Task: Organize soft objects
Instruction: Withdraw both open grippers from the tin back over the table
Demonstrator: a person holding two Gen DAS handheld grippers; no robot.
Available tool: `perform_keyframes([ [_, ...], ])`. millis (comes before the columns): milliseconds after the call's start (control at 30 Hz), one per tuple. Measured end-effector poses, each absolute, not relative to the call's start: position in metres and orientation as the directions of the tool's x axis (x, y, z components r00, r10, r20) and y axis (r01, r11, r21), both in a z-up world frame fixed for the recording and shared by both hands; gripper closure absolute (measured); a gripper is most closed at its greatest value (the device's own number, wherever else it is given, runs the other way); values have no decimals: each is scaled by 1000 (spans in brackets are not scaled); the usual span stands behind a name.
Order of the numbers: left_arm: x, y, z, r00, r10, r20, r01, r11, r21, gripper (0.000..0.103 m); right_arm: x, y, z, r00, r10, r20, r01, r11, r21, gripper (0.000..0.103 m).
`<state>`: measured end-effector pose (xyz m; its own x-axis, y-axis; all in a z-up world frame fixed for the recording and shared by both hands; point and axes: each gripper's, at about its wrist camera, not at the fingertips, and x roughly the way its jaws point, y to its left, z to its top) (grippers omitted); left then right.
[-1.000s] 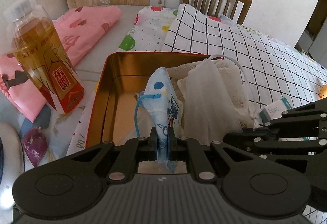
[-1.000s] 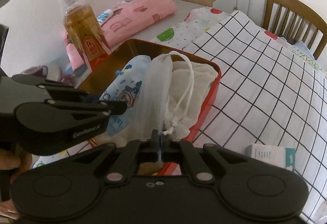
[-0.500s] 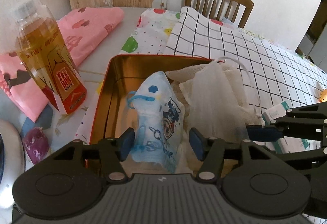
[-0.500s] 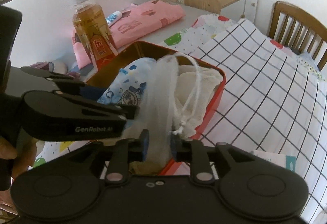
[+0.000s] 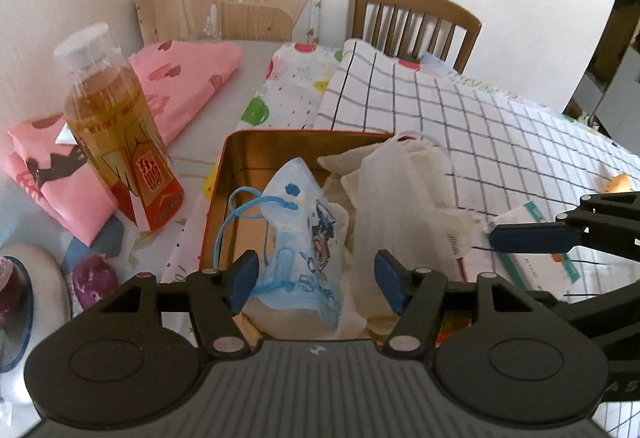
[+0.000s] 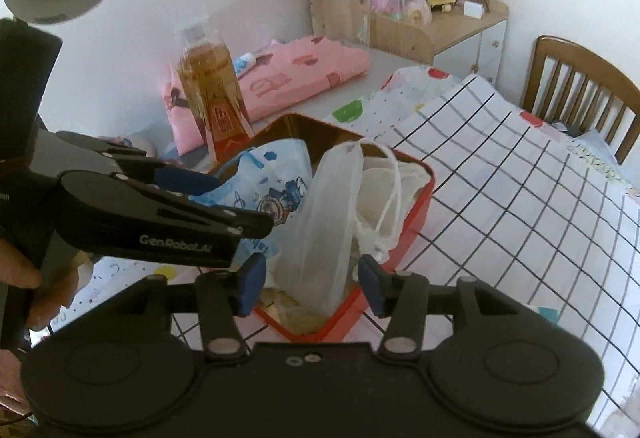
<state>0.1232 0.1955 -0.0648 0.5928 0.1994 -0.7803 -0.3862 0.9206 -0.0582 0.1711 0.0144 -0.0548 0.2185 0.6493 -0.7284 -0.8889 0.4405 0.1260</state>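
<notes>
A red tin box point(image 5: 218, 198) point(image 6: 416, 226) with a gold inside stands on the table. In it a blue printed child's mask point(image 5: 298, 238) point(image 6: 260, 178) stands on edge beside a white mesh drawstring bag point(image 5: 396, 206) point(image 6: 332, 206) and cream cloth. My left gripper point(image 5: 316, 284) hovers over the box's near edge. Its jaws are opening, and the mask stands between them, untouched by the pads. My right gripper point(image 6: 312, 284) is opening too, with the mesh bag between its blue pads but free of them.
A bottle of amber drink point(image 5: 116, 130) point(image 6: 212, 102) stands left of the box. Folded pink cloth point(image 5: 188, 78) lies behind it. A black-and-white checked cloth point(image 5: 460, 126) covers the right side, with a small white and teal carton point(image 5: 536, 238) on it. A wooden chair point(image 5: 416, 22) stands beyond.
Both grippers were shut, the left on the mask and the right on the mesh bag. Both have let go, spread their jaws and drawn up and back from the box.
</notes>
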Motion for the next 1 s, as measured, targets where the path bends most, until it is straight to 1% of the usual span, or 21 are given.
perform_keyframes([
  [267,106,174,-34,662,196,-724,-346,936,-63,40,156,-24,-25,292,699,-652,-858,493,145,45],
  [467,95,152,-20,694,170,-699,-292,955,-57,39,140,-54,-5,349,719,-601,-841,523,136,42],
  [600,88,134,-8,725,152,-671,-256,965,-58,32,127,-77,6,391,719,-575,-829,546,120,40],
  [767,82,113,2,752,109,-650,-195,979,-61,31,111,-111,15,454,704,-546,-798,594,102,36],
  [833,82,103,4,759,82,-645,-169,983,-74,24,106,-128,18,484,693,-535,-780,618,96,31],
  [1000,82,79,3,771,17,-637,-100,991,-95,22,95,-169,16,542,654,-528,-721,685,108,24],
])
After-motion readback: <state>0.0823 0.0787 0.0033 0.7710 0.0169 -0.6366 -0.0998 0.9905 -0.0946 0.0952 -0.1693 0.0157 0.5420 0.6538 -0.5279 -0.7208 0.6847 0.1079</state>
